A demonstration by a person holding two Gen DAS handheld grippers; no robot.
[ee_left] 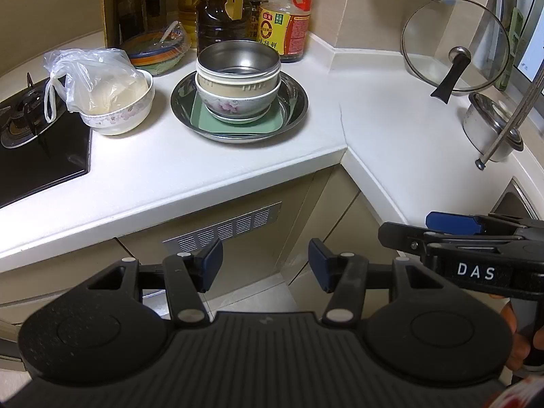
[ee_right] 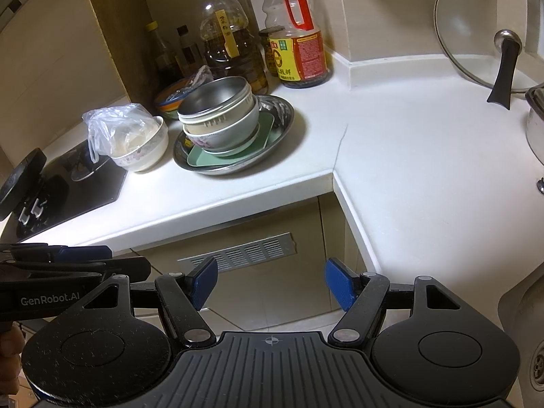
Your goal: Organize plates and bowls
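- A stack of nested dishes sits on the white kitchen countertop [ee_left: 238, 176]: a shiny steel bowl [ee_left: 238, 58] on top, inside a cream bowl with a ribbed rim [ee_left: 234, 85], inside a floral ceramic bowl [ee_left: 234, 107], on a pale green square plate [ee_left: 204, 120], all in a wide round steel dish [ee_left: 292, 115].
- The left gripper [ee_left: 265, 265] hangs in front of the counter edge, over the cabinet front, its blue-padded jaws apart and gripping nothing; the stack lies ahead of and above it in the left wrist view, well apart.
- The right gripper [ee_right: 270, 284] is beside it (each shows in the other's camera), jaws also apart and empty; from it the stack lies ahead and to the left.
- Risk, as a judgement: the nested bowls look snug, so lifting the top one could drag the next with it or tip the tower.
- A second floral bowl holding a clear plastic bag [ee_left: 85, 78] stands just left of the stack, oil and sauce bottles [ee_left: 285, 20] close behind; a wide approach could knock either.
- The steel rim is thin and slick, so a shallow pinch may slip.
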